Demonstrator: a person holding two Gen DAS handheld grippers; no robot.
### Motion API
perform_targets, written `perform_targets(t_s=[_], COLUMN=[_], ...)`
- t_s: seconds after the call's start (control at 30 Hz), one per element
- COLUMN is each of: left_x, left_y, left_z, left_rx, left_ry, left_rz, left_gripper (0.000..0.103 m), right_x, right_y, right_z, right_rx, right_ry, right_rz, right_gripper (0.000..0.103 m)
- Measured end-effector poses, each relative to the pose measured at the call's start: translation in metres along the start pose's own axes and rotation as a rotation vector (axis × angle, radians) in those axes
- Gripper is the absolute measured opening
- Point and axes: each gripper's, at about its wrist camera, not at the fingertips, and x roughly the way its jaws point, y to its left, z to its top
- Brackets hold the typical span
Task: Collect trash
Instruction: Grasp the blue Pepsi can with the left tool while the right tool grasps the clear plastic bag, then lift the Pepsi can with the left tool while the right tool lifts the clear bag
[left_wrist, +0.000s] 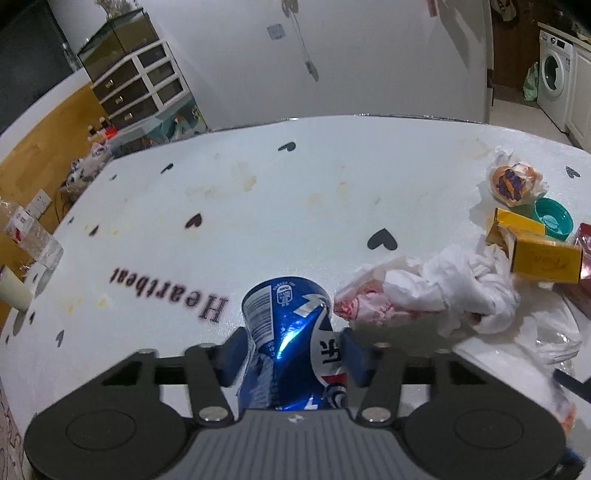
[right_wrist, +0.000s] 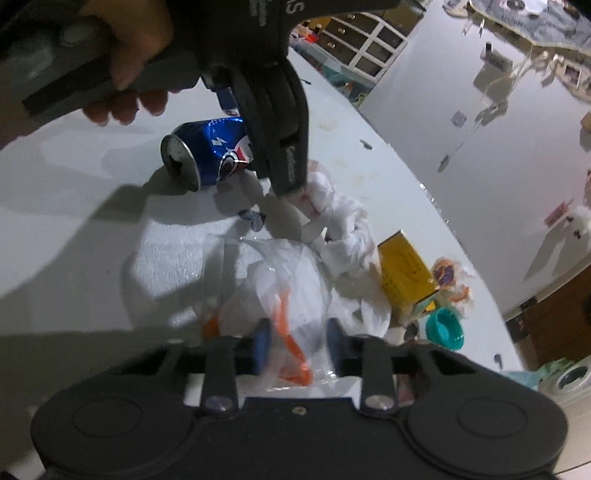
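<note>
Left wrist view, left claw level, clamped on dented blue can (lying sideways), right claw pinching clear plastic bag.

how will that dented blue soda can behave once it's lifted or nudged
The dented blue metal soda can is probably empty and light: its opened top shows in the right wrist view and its wall is creased. It may crumple further under the left tongs, which are clamped on its sides. Lying on its side on the white table, it could roll if released.
</note>
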Motion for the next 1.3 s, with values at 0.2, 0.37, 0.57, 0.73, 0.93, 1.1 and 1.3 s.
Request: perform_targets(t_s=[0.2,0.37,0.57,0.73,0.93,1.1,1.3], left_x=[-0.014,-0.042,-0.073,-0.086,-0.090,-0.088,-0.081], left_y=[0.021,0.036,0.034,0.019,-0.002,-0.002,-0.007], left_z=[-0.009,-0.032,-0.068,-0.096,-0.123,-0.128,-0.142], left_rx=[-0.090,-0.253,-0.444,-0.582,-0.615,-0.587,-0.596], left_ry=[0.019,0.035,0.056,0.082,0.116,0.188,0.237], left_rz=[-0.105,-0.252,-0.441,-0.584,-0.611,-0.580,-0.541], left_gripper=[0.045,0.042,0.040,0.040,0.040,0.040,0.037], right_x=[-0.019,-0.038,-0.051,-0.059,-0.061,-0.063,-0.065], right_y=[-0.030,-0.062,-0.084,-0.092,-0.091,-0.086,-0.076], right_z=[-0.003,-0.007,-0.024,-0.044,-0.064,-0.072,-0.071], right_rx=[0.170,0.384,0.580,0.700,0.825,0.861,0.840], right_ry=[0.014,0.016,0.030,0.054,0.100,0.122,0.122], right_rz=[0.097,0.190,0.271,0.320,0.407,0.431,0.451], right_gripper=[0.017,0.012,0.010,0.009,0.008,0.008,0.008])
